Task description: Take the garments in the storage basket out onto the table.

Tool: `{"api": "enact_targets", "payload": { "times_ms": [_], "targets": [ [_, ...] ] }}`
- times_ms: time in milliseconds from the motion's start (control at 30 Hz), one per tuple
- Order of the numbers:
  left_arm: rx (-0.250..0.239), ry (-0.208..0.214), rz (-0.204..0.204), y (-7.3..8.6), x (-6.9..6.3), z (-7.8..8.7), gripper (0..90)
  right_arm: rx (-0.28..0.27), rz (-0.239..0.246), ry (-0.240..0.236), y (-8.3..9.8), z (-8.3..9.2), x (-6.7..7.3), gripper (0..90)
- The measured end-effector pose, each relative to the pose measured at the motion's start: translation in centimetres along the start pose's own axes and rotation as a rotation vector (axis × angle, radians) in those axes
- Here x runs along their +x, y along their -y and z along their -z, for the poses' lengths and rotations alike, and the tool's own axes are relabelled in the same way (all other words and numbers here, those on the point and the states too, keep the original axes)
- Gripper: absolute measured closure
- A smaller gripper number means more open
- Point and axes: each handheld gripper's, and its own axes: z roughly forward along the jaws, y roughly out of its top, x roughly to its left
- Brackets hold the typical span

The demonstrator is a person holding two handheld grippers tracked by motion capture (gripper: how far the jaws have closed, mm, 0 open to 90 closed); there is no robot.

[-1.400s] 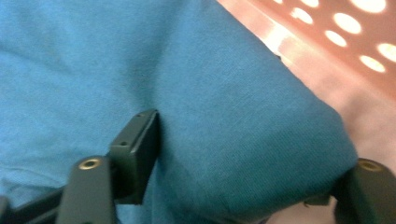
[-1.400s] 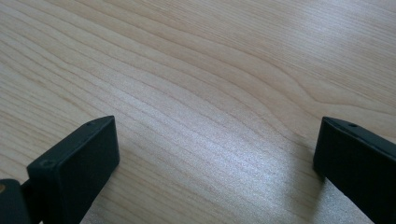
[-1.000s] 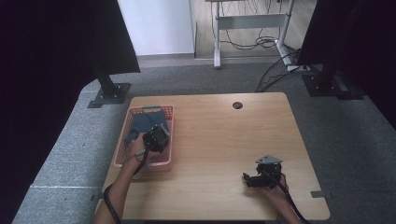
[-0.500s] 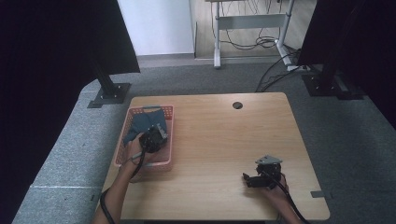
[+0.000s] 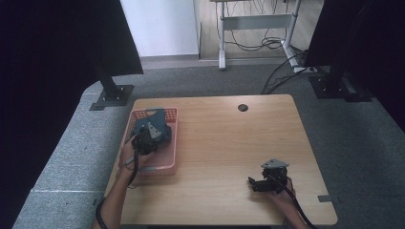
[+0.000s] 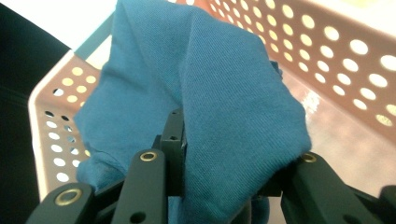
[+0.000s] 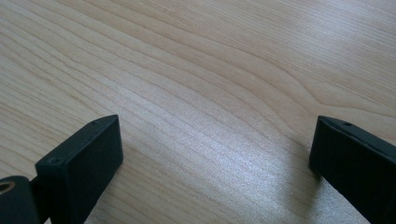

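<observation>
- The left gripper (image 5: 149, 138) sits at the left of the high view, over the pink perforated basket (image 5: 168, 161); in the left gripper view its jaws have just been closing and now pinch a thick fold of the blue cloth (image 6: 210, 98) between them, with the fabric bulging out on both sides of the pads.
- The blue cloth (image 5: 154, 125) is bunched in the upper half of the basket in the high view; most of it looks to hang or rest inside the basket walls, gathered up toward the gripper; whether any part has cleared the rim I cannot tell.
- The right gripper (image 5: 267, 183) rests low at the lower right of the high view, well apart from the basket; in the right gripper view its jaws stand wide over bare wooden table (image 7: 201, 93), with nothing between them.
- Judged from this: the grasp on the cloth is made, so the pick-up step appears done or nearly so; lifting the cloth fully out of the basket and laying it on the table is left, and any work for the right gripper has not begun.
</observation>
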Motion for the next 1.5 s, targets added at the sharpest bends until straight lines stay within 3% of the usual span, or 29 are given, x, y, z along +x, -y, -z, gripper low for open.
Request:
{"api": "enact_targets", "payload": {
  "times_ms": [467,1067,1500],
  "targets": [
    [-0.098,-0.051,0.072,0.2,0.8,1.8,64.1,0.000,0.000,-0.001,0.0,0.0,0.0,2.2],
    [-0.189,-0.036,0.175,0.7,1.9,3.2,65.1,-0.001,0.000,0.002,0.0,0.0,0.0,2.2],
    [-0.248,-0.054,0.211,0.5,2.3,4.5,65.2,-0.001,-0.002,0.001,0.0,0.0,0.0,2.2]
  ]
}}
